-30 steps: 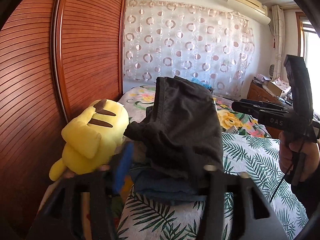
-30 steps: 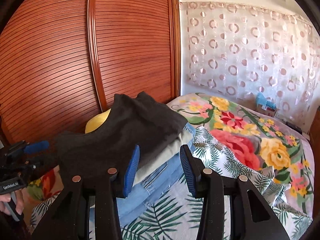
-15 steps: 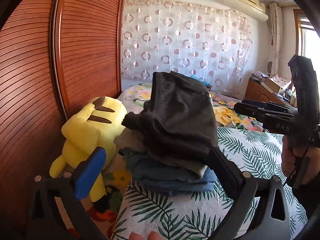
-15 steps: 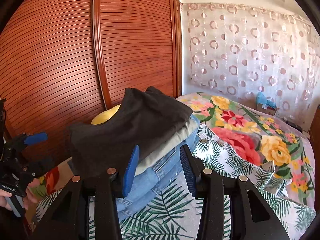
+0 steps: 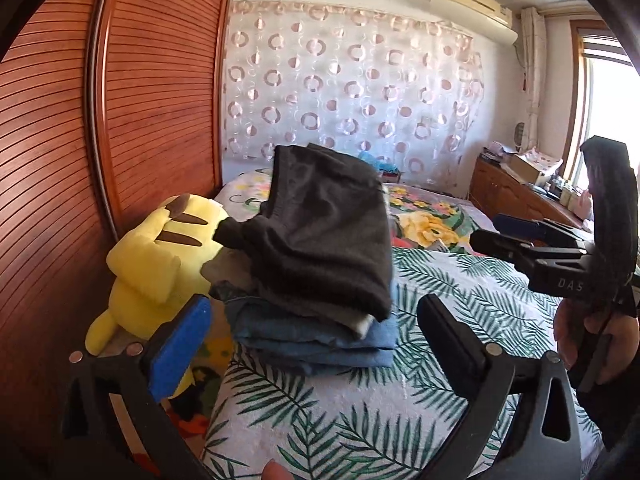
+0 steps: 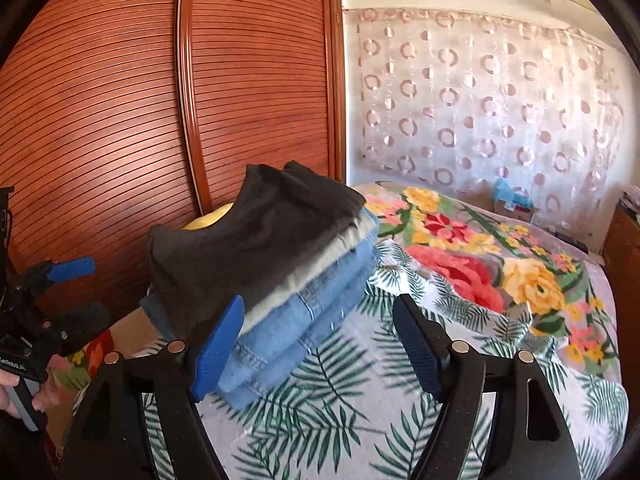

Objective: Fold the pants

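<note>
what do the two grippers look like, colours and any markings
Both are black plastic frames with blue ribbed pads inside the fingers and round metal studs on top. The left gripper shows a pale label on its body in the right view; the right gripper has "DAS" lettering. Bare hands hold them.

It was a bedroom in a home. A bed (image 6: 500, 360) with a leaf-and-flower cover lay under and ahead of both pairs of fingers, with a stack of folded clothes (image 5: 320, 280) on it just past the fingertips. A yellow plush toy (image 5: 156, 264) sat left of the stack, against a slatted wooden wardrobe (image 6: 120, 120). Beyond hung a ring-patterned curtain (image 5: 352, 96), with an air conditioner (image 5: 472, 4) above and a wooden dresser (image 5: 516, 196) to the right.
</note>
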Demonstrator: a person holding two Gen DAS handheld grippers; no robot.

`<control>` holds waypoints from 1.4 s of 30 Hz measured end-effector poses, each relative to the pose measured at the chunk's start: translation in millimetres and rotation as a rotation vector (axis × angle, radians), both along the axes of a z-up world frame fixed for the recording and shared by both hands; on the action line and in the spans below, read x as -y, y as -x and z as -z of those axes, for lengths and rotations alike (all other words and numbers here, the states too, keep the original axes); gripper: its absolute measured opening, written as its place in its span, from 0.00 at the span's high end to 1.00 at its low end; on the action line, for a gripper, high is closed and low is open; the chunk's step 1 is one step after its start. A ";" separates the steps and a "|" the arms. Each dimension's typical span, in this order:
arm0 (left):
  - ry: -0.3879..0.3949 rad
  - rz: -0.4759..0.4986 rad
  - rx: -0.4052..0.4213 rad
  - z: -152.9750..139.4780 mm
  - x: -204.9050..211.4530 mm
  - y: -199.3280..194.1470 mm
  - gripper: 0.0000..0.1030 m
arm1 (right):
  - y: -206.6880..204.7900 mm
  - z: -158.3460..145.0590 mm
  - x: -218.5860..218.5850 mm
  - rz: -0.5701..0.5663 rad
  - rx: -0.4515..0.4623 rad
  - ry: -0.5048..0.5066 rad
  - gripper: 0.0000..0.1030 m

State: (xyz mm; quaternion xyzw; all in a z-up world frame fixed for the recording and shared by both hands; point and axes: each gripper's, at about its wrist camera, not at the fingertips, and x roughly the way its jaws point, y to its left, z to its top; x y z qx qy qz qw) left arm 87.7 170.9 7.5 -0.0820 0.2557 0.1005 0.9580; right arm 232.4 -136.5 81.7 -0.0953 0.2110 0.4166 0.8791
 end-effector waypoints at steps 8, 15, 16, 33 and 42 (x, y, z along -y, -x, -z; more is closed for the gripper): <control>-0.046 0.042 -0.019 -2.8 26.7 6.4 0.01 | 33.7 4.0 35.0 0.072 -0.003 -0.033 0.23; -0.017 0.109 -0.025 -3.5 50.8 8.6 0.01 | 68.9 2.3 58.9 0.139 0.018 -0.038 0.23; -0.018 0.119 -0.021 -3.9 55.3 9.7 0.01 | 74.4 1.4 61.9 0.150 0.021 -0.039 0.23; -0.028 0.225 -0.024 -6.7 118.2 20.6 0.01 | 130.9 4.5 114.8 0.292 -0.007 -0.072 0.20; -0.038 0.265 -0.036 -1.2 146.3 28.9 0.01 | 159.8 11.2 127.0 0.358 -0.026 -0.087 0.19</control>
